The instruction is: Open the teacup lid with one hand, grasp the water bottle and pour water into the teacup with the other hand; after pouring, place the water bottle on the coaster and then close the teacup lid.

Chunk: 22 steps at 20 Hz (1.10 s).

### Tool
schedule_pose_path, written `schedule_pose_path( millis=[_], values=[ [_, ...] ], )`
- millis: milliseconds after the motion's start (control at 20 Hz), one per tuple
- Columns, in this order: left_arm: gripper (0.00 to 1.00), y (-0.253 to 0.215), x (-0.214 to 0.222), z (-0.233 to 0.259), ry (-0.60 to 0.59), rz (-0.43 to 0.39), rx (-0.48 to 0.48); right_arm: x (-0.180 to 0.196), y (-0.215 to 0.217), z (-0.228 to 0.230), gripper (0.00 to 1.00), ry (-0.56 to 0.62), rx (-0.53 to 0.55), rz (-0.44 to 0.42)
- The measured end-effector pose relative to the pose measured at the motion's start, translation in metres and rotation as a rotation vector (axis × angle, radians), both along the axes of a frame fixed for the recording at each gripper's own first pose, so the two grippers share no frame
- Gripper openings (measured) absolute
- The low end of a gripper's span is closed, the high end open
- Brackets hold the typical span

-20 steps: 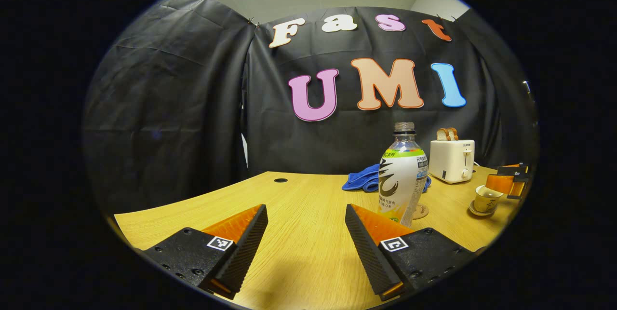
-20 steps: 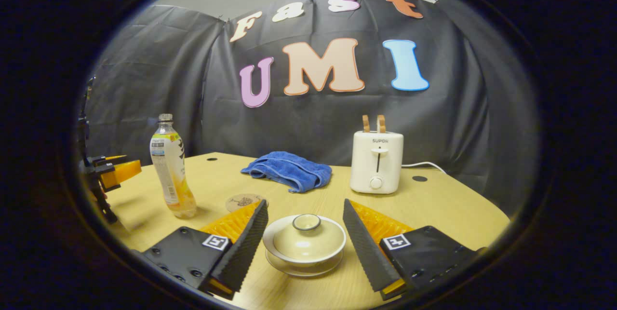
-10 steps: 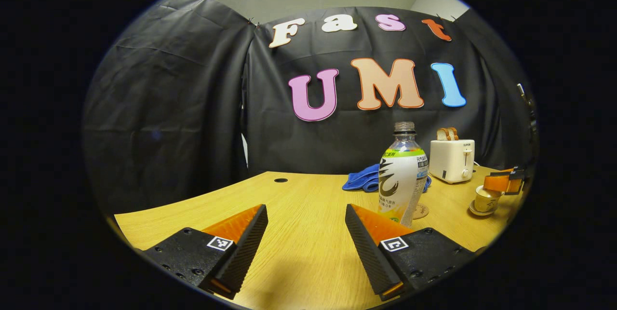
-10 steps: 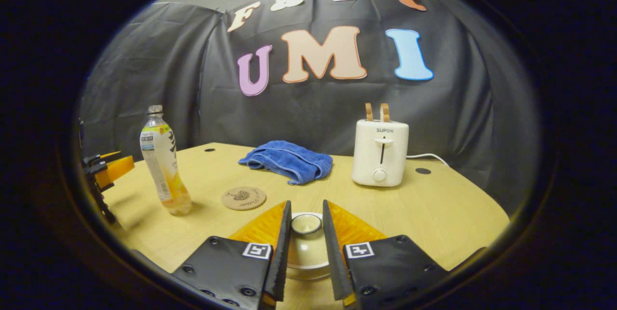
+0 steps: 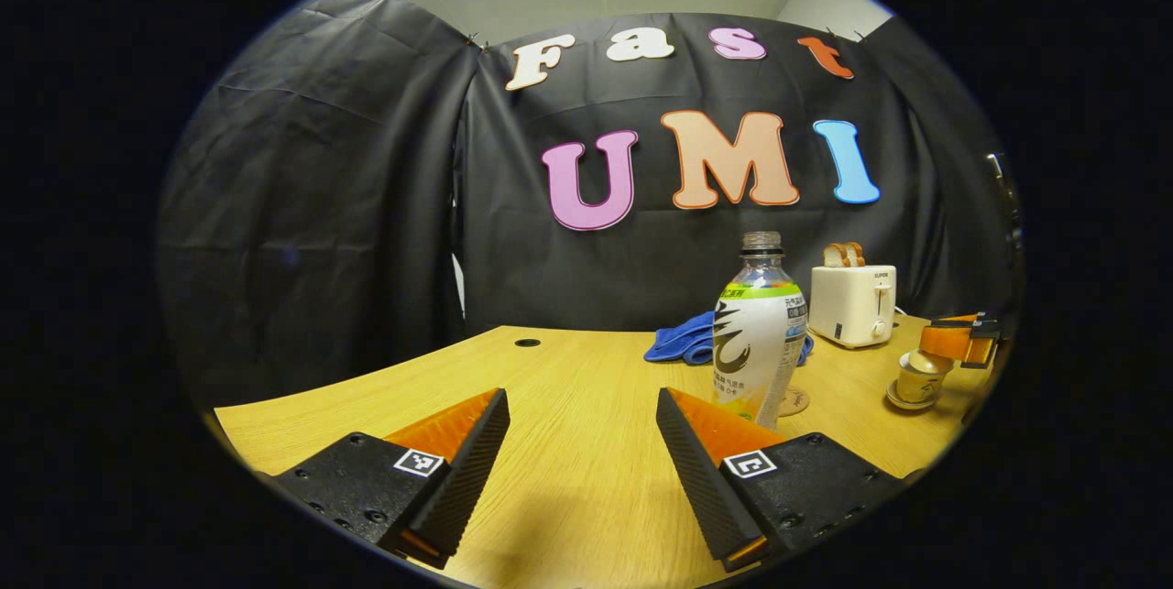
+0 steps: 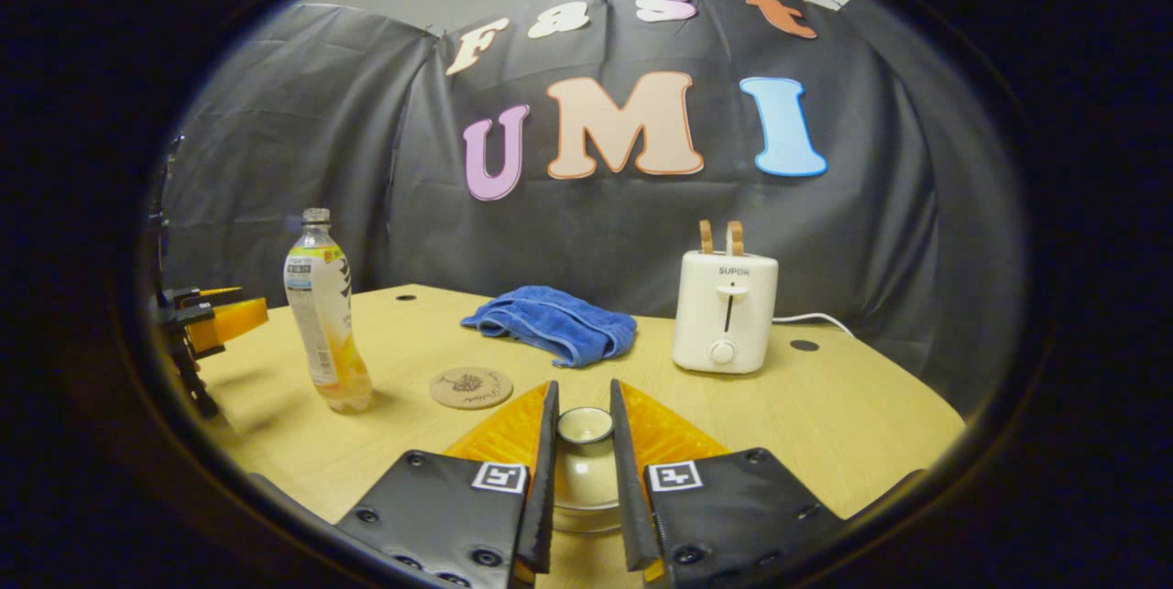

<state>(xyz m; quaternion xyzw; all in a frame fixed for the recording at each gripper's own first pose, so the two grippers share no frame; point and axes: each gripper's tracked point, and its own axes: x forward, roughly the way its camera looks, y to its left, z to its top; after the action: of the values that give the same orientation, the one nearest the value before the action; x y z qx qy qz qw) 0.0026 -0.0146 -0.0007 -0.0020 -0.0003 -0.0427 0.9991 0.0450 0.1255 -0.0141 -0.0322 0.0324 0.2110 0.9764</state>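
Right gripper view: right gripper [image 6: 584,429] pinches the round knob of the lid [image 6: 584,470] between its ribbed fingers.
Cup: glazed cream cup [image 5: 916,380] on a saucer, lid raised just above it in the left gripper view.
Bottle: clear plastic bottle [image 6: 325,314], capless, printed wrap label, yellowish liquid low inside; stands upright left of the cup.
Coaster: round, brown coaster [image 6: 471,387], printed motif, between bottle and cup.
Left gripper: left gripper [image 5: 582,442] spread wide, low over the wooden table [image 5: 568,387], bottle just beyond its right finger.
Behind: crumpled blue towel [image 6: 554,323]; white toaster [image 6: 725,310] holding two slices.
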Motion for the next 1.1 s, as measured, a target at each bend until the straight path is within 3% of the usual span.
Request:
schedule_pose_path(
  millis=[450, 800, 1100],
  values=[
    [0.94, -0.056, -0.003, 0.000, -0.008, -0.301, -0.003, -0.009, -0.032, 0.011, 0.33, -0.039, 0.079, -0.072],
    [0.95, -0.090, 0.009, -0.003, 0.013, -0.362, -0.006, -0.014, -0.053, 0.010, 0.35, -0.040, 0.075, -0.112],
    [0.93, -0.114, 0.027, -0.005, 0.028, -0.360, -0.001, -0.013, -0.067, 0.011, 0.34, -0.046, 0.076, -0.135]
  ],
)
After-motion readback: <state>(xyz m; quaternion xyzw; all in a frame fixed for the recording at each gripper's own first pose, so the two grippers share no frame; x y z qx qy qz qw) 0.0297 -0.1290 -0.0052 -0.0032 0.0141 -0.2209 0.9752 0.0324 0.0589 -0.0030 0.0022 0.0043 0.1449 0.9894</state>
